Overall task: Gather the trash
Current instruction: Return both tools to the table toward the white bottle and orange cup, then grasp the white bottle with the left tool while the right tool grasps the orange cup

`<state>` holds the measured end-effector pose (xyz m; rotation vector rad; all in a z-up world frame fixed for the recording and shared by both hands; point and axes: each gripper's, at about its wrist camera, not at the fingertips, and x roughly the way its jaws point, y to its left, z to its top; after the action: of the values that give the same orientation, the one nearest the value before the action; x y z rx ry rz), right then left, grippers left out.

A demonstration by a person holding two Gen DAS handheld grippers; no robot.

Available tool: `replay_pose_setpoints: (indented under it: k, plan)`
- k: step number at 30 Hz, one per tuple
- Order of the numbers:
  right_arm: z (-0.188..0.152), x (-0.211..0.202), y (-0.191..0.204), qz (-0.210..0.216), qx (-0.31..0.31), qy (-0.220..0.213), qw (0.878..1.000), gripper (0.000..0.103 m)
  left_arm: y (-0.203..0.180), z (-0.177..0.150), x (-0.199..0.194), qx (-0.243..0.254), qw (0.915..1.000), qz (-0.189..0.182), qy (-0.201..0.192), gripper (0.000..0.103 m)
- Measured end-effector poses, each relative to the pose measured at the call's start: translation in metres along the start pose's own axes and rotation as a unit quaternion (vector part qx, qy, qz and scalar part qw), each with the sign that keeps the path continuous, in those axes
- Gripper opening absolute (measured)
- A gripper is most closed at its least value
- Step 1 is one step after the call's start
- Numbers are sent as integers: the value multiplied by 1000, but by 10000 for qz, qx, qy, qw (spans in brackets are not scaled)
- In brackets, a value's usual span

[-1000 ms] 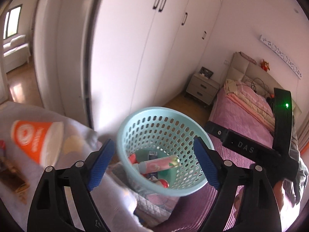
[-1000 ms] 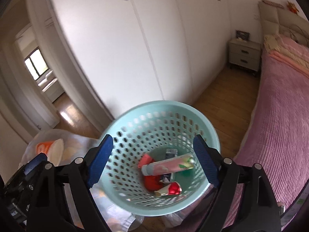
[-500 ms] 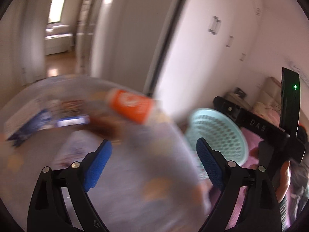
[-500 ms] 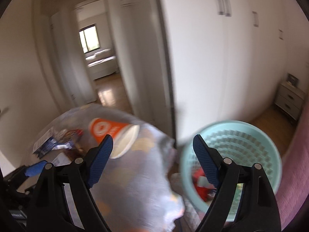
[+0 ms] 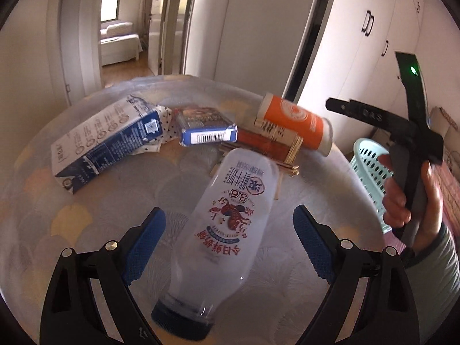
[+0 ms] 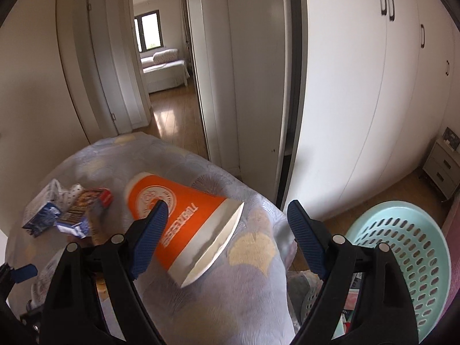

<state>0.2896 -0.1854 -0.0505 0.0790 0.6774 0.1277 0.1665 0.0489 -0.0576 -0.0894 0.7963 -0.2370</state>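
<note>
A clear plastic bottle (image 5: 227, 230) with a blue cap lies on the cloth-covered round table (image 5: 86, 215), cap toward the camera. My left gripper (image 5: 228, 240) stands open around it, pads apart from its sides. An orange paper cup (image 6: 189, 224) lies on its side near the table's edge, also seen as the orange cup (image 5: 296, 122) in the left wrist view. My right gripper (image 6: 227, 238) is open over the cup's mouth end, its left pad in front of the cup. The teal perforated basket (image 6: 402, 258) holds trash at the lower right.
A blue-and-white carton (image 5: 106, 143), a small blue box (image 5: 207, 130) and a red-brown packet with wooden sticks (image 5: 267, 146) lie at the table's back. White wardrobe doors (image 6: 359, 86) rise behind. A hand (image 5: 408, 198) holds the right gripper's handle beside the basket (image 5: 371, 169).
Both views have swung left, from above the basket to the table. The bottle has come between my left gripper's fingers and the orange cup under my right gripper.
</note>
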Motion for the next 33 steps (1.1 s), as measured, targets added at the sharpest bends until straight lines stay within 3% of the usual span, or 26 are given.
replay_pose_setpoints:
  k: [5,12,17,20,22,24,28,33]
  plan:
    - [6,30,-12,376,310,312,9983,81,5,-1,12,-67,9999,61,45,86]
    - [7,58,-24,1014,670,734,9899,82,7,-10,26,-134,9998,56,120,65]
    - [6,64,-21,1499,686,926,9820,82,14,-12,21,-263,9996,-53,45,61]
    - [4,57,-17,1708,569,895,9796,69,15,-13,22,-318,9995,-84,-1,59]
    - [2,50,-11,1868,505,844,9775,50,19,-13,20,-347,9994,-71,-46,58]
    - [-1,40,-4,1941,391,769,9772,42,21,-14,17,-371,9992,-68,-104,58]
    - [-5,10,21,1690,-180,452,9844,35,24,-17,8,-434,9989,-30,-184,57]
    - [-12,-17,52,1820,-698,272,9804,35,24,-23,-3,-464,9987,8,-191,57]
